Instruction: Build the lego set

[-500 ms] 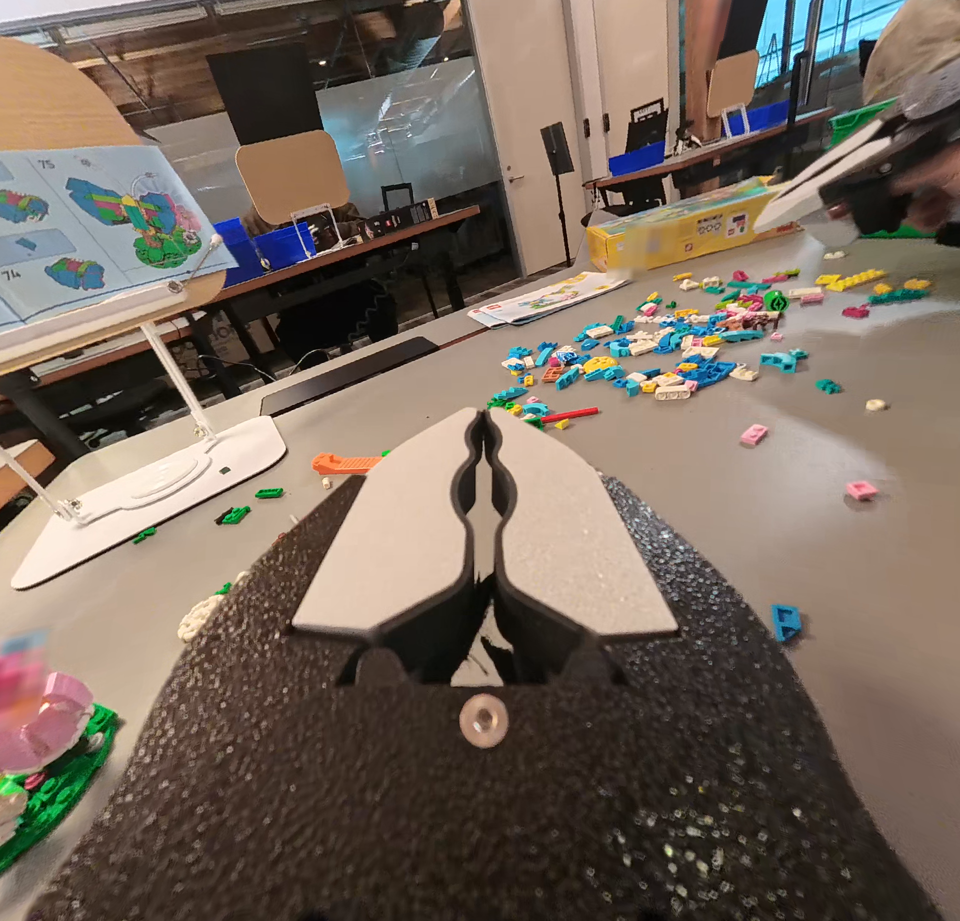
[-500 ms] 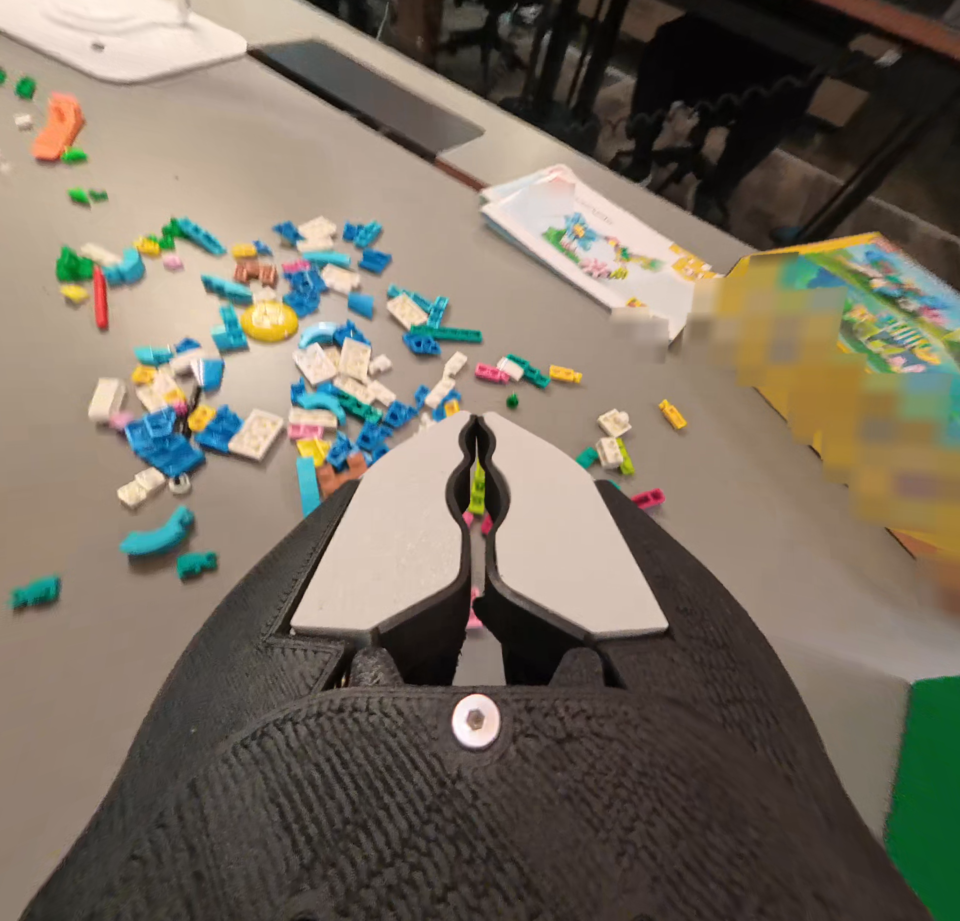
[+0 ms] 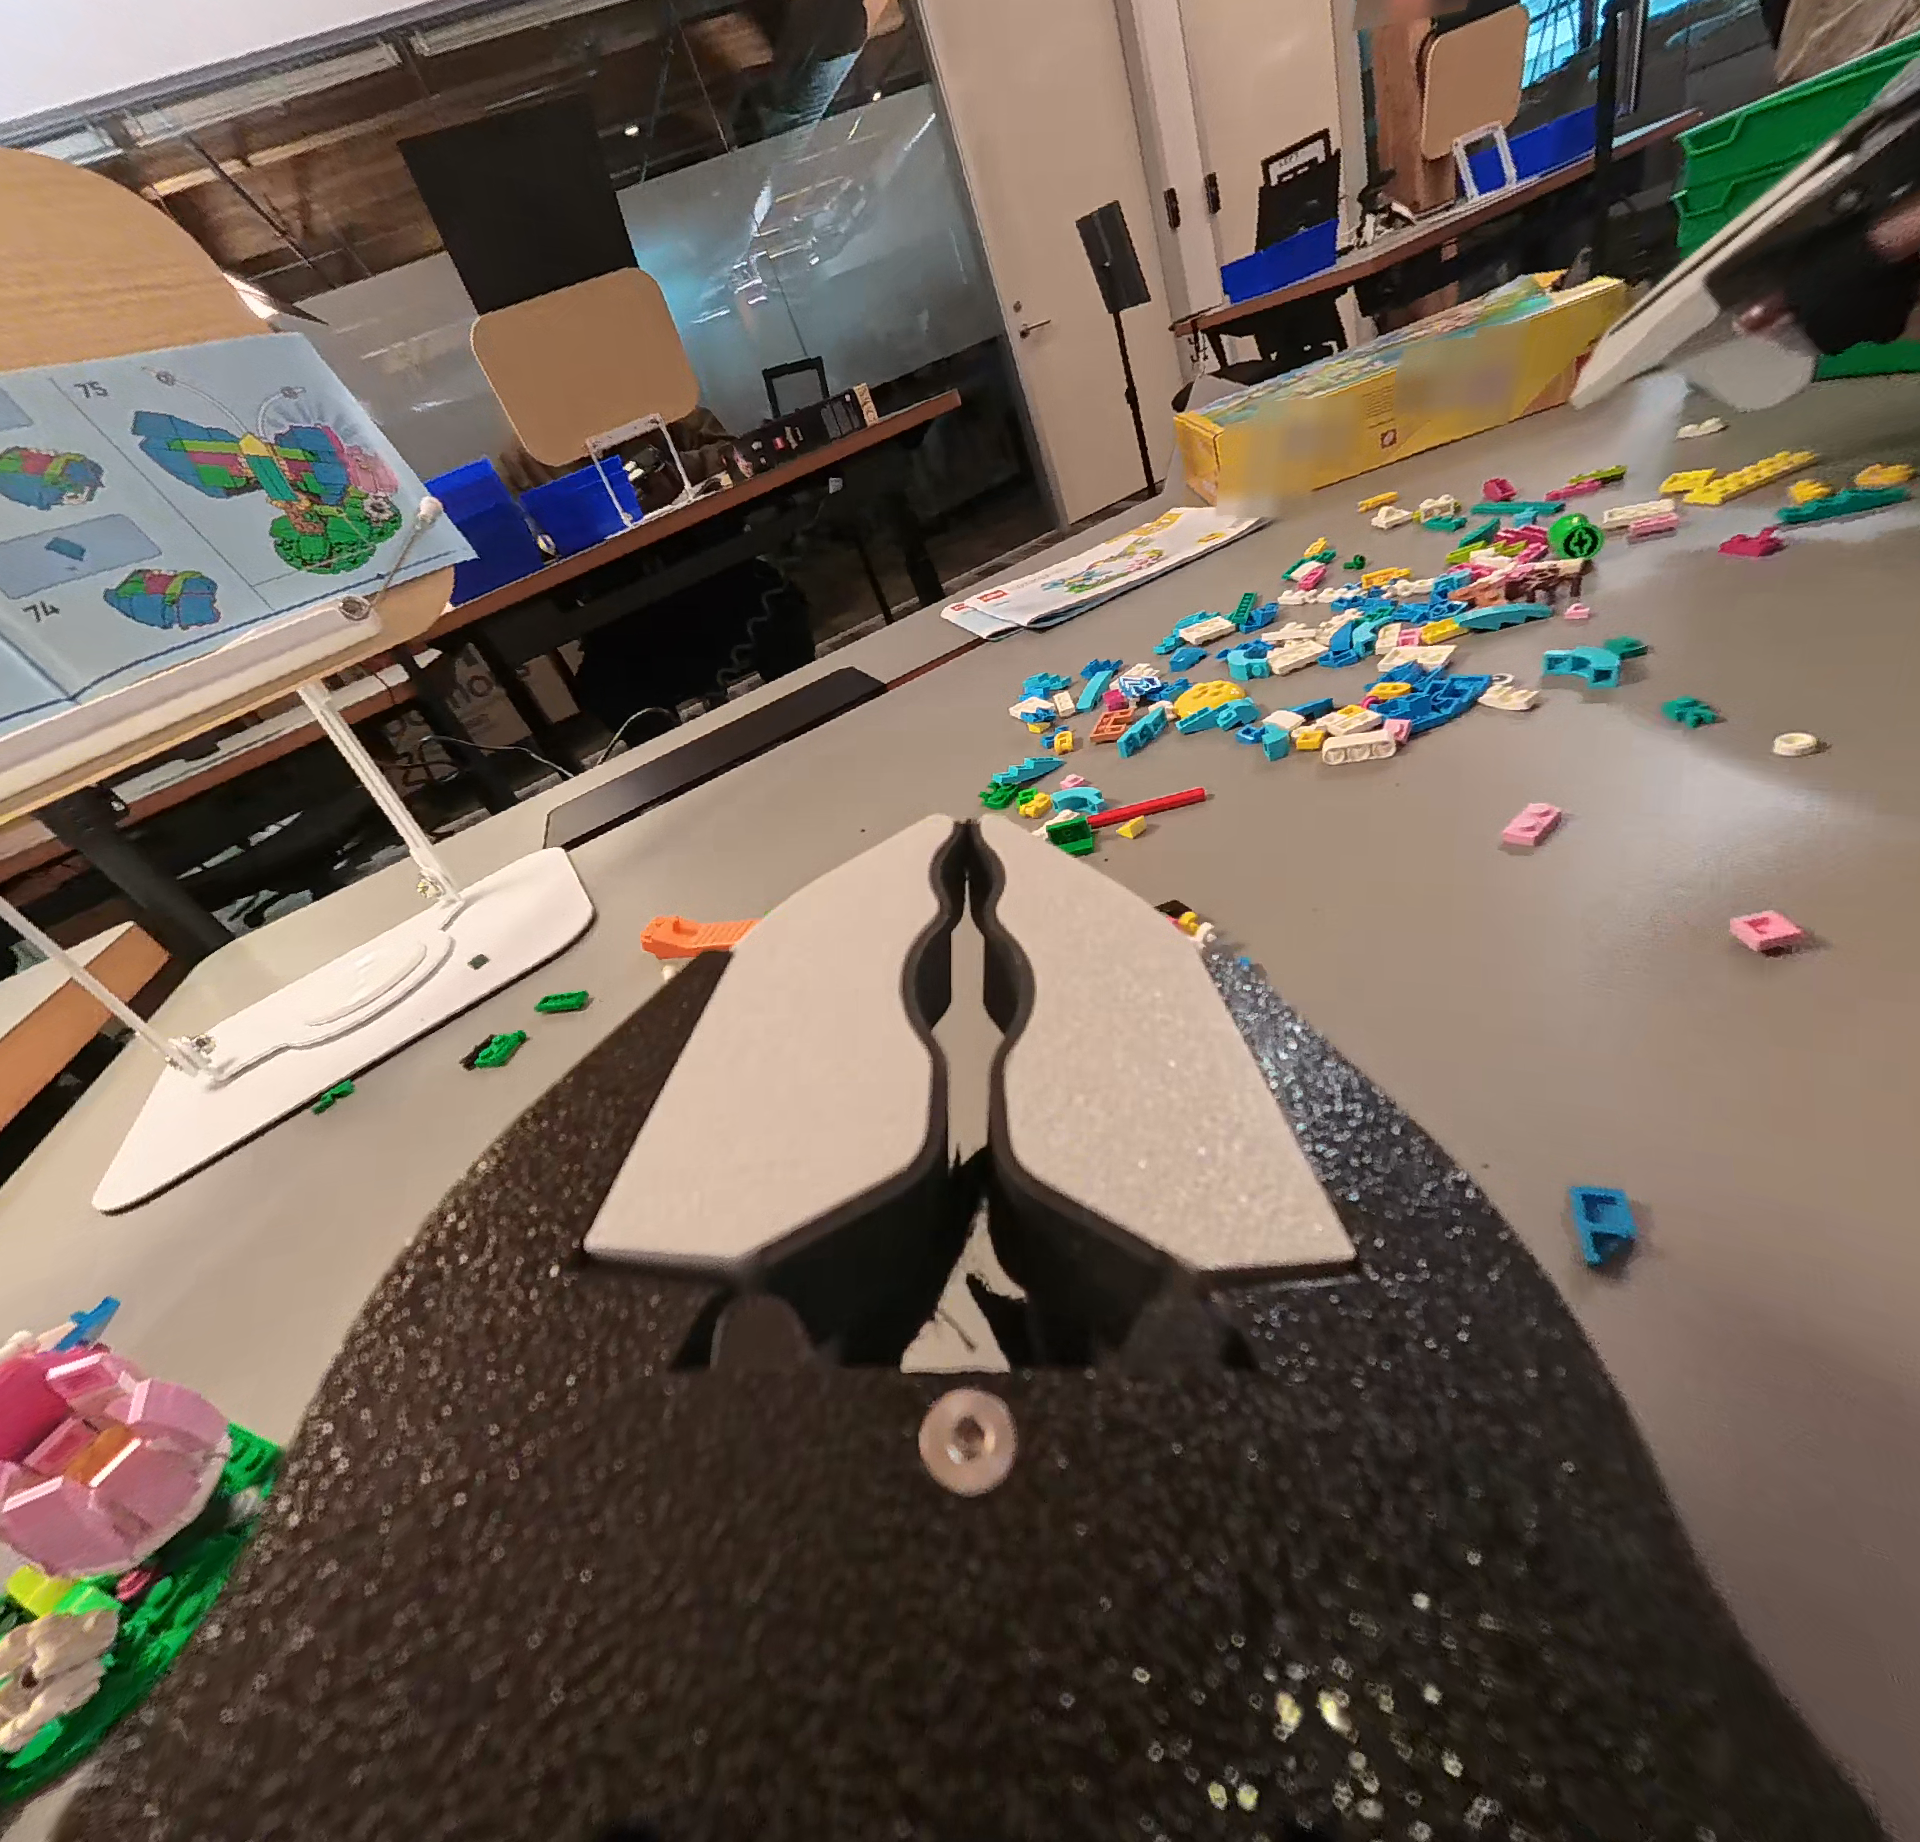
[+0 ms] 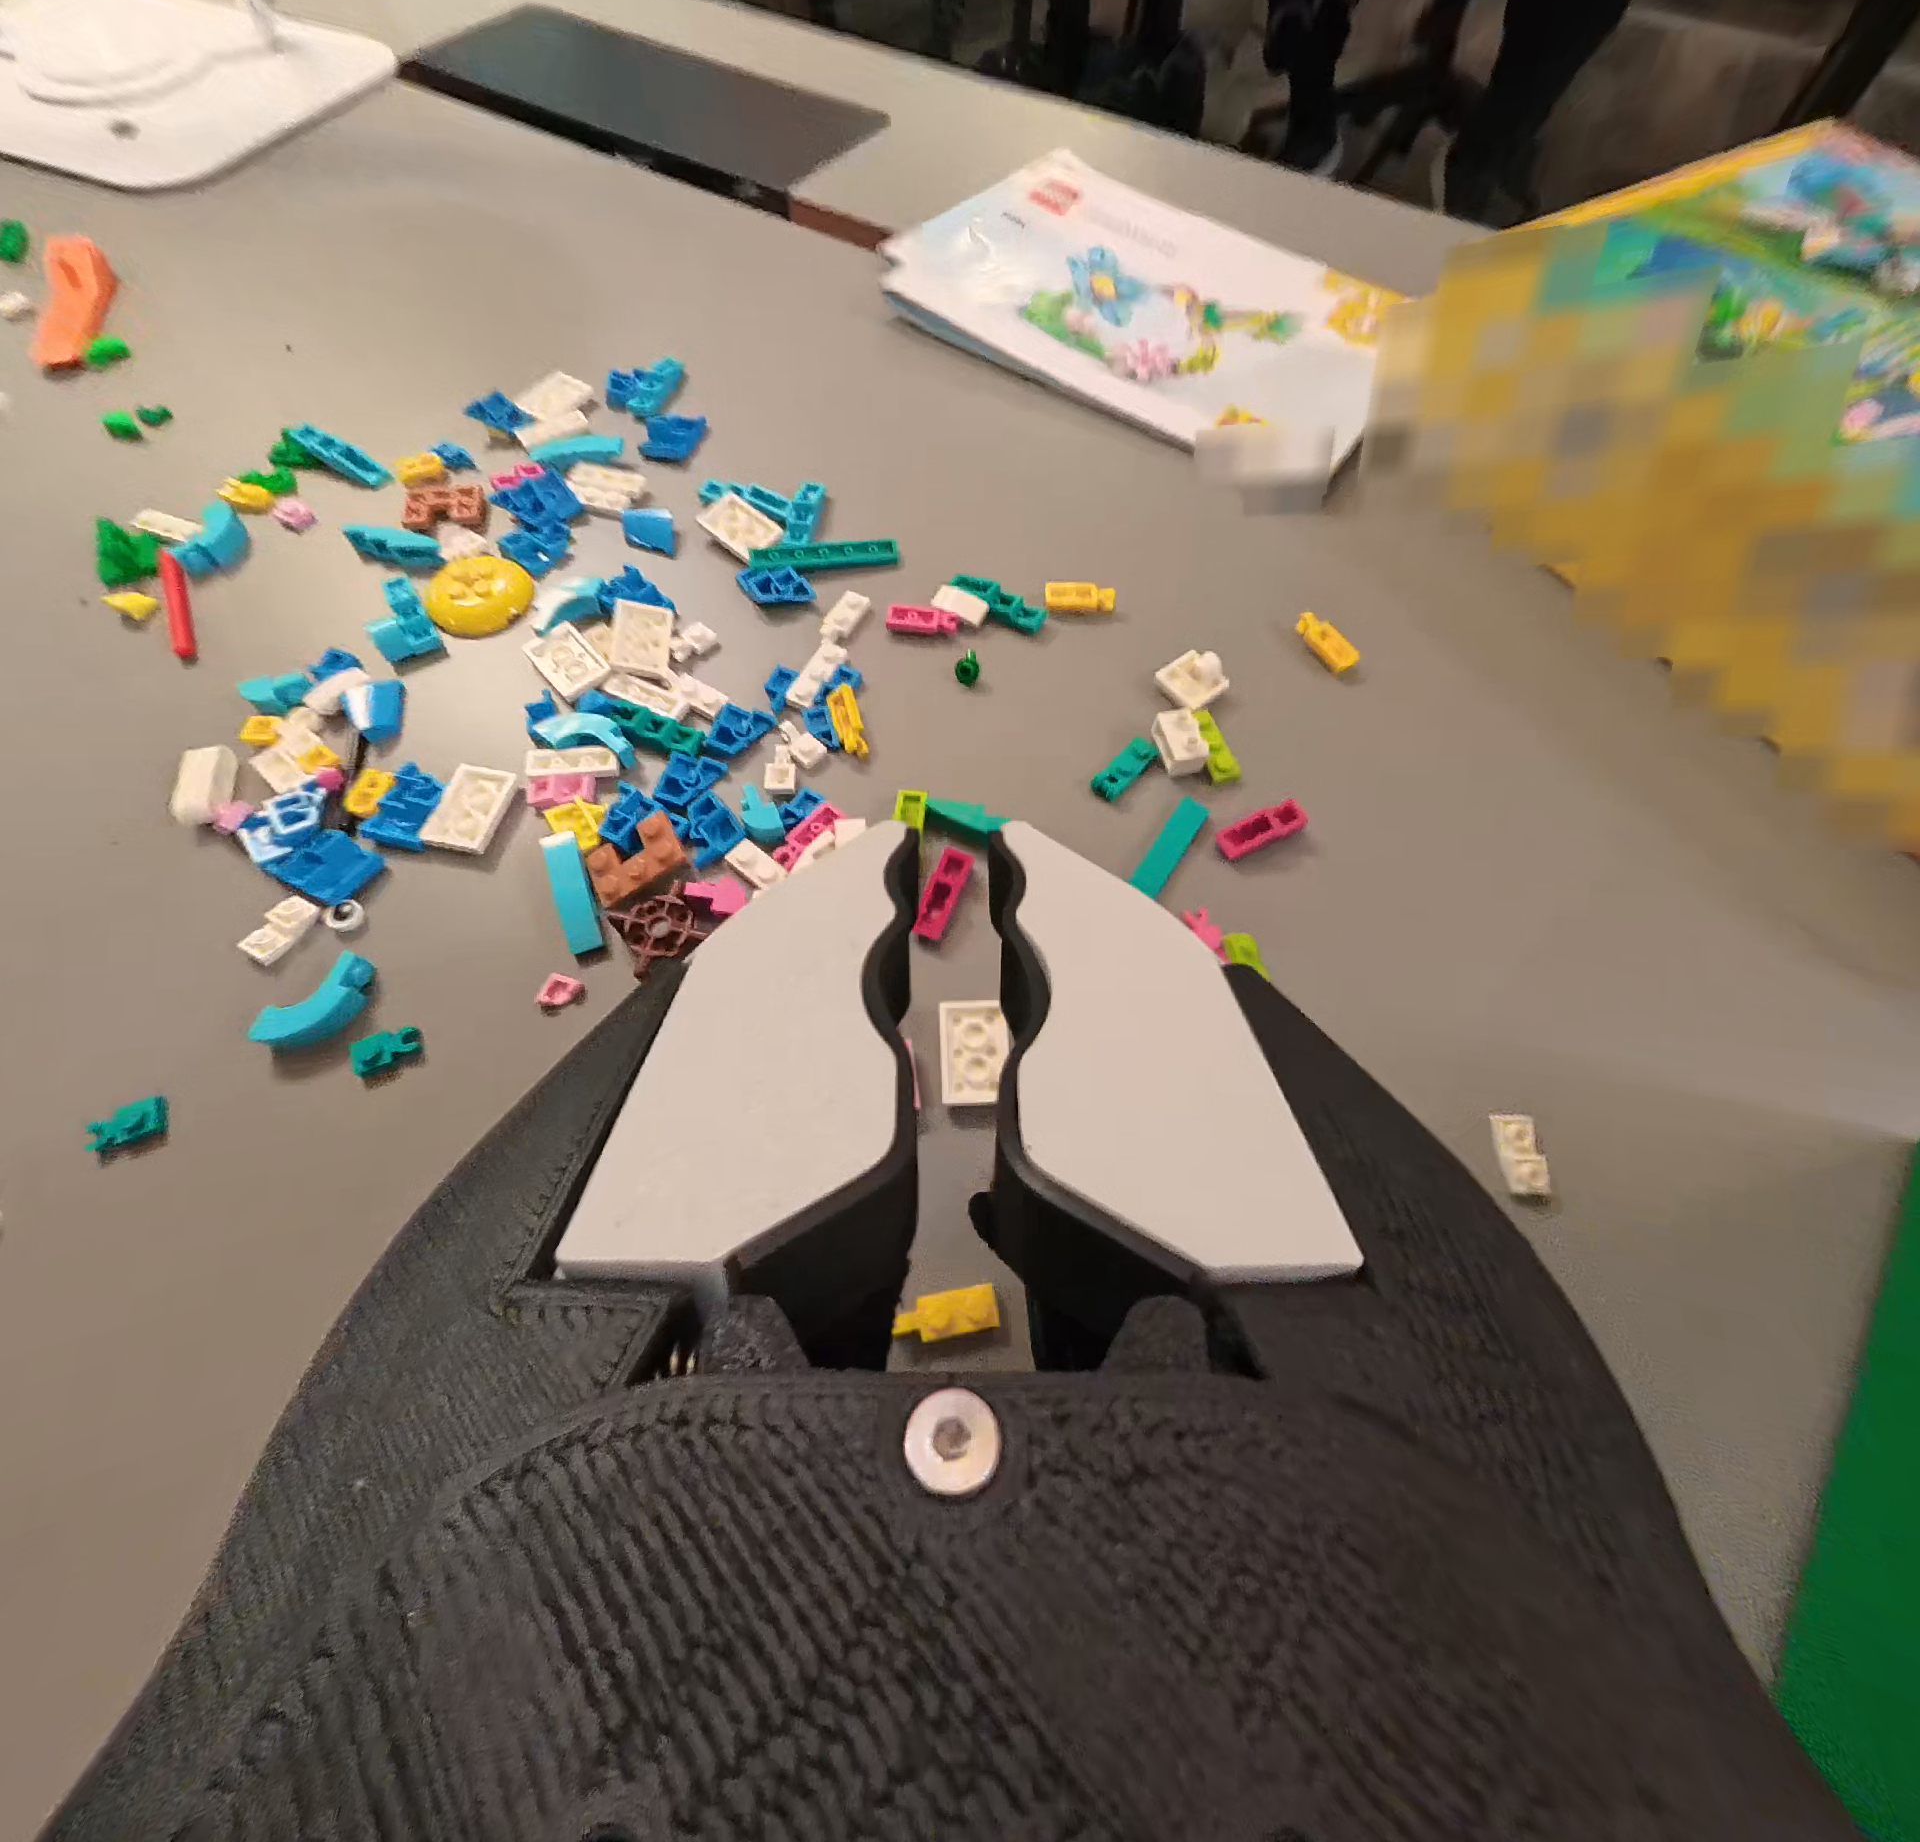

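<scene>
Left gripper level, jaws pressed together, empty — right gripper tilted downward, jaws parted, nothing gripped.

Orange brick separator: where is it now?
The orange brick separator lies at the far left of the right wrist view, on the table between the white stand base and the brick pile.

Even indoor light with soft shadows; wide-angle bending at the edges, and motion blur smears the right view.

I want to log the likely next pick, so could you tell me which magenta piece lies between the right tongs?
The magenta plate lying lengthwise between the open right tongs; the other lies off to their right.
</scene>
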The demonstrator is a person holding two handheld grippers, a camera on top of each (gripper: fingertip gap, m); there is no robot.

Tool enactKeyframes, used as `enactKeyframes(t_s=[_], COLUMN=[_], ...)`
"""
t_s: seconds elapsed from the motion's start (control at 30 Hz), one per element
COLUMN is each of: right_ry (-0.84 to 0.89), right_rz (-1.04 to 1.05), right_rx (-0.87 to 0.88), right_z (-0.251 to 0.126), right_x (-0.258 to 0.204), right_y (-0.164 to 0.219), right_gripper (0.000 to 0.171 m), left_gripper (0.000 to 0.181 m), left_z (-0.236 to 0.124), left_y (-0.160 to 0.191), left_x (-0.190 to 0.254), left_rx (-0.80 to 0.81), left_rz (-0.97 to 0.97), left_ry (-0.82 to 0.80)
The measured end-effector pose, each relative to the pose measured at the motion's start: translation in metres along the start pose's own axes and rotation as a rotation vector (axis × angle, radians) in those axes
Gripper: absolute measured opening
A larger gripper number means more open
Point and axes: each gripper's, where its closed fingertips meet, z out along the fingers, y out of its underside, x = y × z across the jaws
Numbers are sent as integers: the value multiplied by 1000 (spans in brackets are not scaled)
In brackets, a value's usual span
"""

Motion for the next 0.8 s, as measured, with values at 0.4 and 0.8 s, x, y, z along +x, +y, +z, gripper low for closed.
enactKeyframes(t_s=[0.4, 0.8], right_ry=[62, 121], right_rz=[125, 112], right_rx=[-159, -244], right_z=[25, 40], right_x=[1, -1], right_y=[26, 36], right_gripper=[14, 14], left_gripper=[0, 0], left_z=[-1, 1], left_y=[-2, 0], left_x=[-3, 2], left_rx=[15, 0], left_rz=[6, 43], left_ry=[-21, -10])
